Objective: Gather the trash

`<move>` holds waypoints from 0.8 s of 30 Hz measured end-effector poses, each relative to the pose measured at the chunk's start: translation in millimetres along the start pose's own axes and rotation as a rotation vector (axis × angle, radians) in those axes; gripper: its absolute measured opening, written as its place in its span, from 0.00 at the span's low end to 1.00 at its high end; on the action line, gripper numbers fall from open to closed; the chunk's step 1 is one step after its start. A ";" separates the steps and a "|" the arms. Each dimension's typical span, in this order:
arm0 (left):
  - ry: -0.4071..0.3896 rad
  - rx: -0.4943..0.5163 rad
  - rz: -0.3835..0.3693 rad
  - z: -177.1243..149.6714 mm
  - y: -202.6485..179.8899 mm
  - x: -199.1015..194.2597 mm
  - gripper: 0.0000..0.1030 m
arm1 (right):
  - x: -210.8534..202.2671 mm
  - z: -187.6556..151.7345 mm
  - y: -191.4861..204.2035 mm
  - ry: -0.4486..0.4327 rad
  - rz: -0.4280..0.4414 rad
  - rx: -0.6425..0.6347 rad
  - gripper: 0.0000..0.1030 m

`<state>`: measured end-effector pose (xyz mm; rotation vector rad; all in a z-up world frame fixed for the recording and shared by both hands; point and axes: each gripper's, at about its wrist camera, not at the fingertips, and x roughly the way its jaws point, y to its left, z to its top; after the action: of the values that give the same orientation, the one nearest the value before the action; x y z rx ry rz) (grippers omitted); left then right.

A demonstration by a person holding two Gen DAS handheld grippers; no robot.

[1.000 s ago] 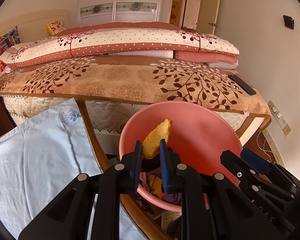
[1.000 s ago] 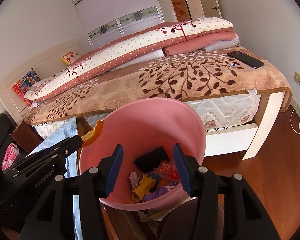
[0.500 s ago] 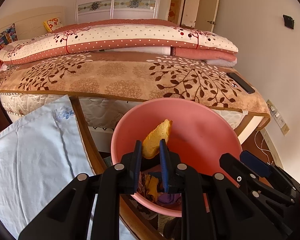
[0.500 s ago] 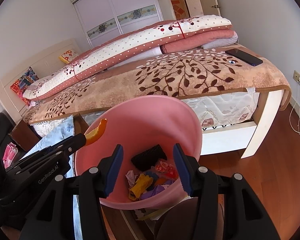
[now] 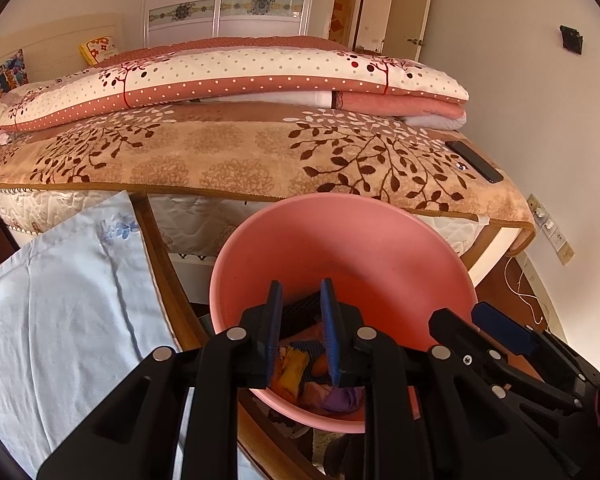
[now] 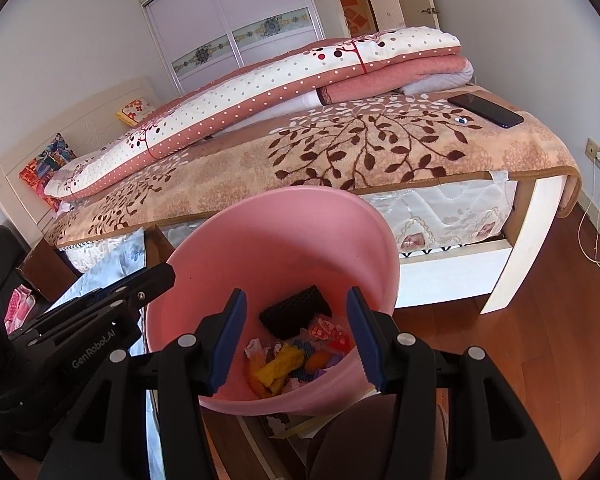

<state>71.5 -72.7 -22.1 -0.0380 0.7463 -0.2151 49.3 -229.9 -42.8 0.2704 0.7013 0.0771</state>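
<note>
A pink bin (image 5: 380, 248) stands beside the table, also seen in the right wrist view (image 6: 284, 240). Mixed trash lies in its bottom: a black piece (image 6: 296, 312), yellow scraps (image 6: 280, 364), an orange peel (image 6: 318, 359) and red wrappers. My left gripper (image 5: 302, 292) hangs over the bin's near rim, jaws slightly apart and empty. My right gripper (image 6: 296, 300) is open and empty over the bin's mouth. The left gripper's body (image 6: 100, 312) shows at the bin's left edge in the right wrist view.
A table with a light blue cloth (image 5: 60, 300) lies left of the bin. A bed (image 5: 260, 152) with folded quilts fills the background, a black phone (image 6: 486, 110) on its corner. Wooden floor (image 6: 560, 320) and a wall socket with a cable are at right.
My left gripper held an orange peel over the bin; its jaws have parted and the peel has dropped into the bin. The right gripper stayed open over the bin.
</note>
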 end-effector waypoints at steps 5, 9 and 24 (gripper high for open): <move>-0.010 -0.009 0.003 1.0 1.3 -3.1 0.19 | -0.3 0.1 0.4 -0.002 -0.001 -0.002 0.50; -0.025 -0.026 0.008 2.6 4.3 -8.2 0.20 | -1.5 -0.2 1.0 -0.006 -0.002 -0.006 0.50; -0.076 -0.048 0.058 5.3 10.1 -27.7 0.20 | -13.5 6.0 16.0 -0.060 -0.029 -0.075 0.56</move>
<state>57.1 -57.3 -0.8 -0.0693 0.6763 -0.1396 43.2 -218.1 -25.6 0.1896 0.6408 0.0671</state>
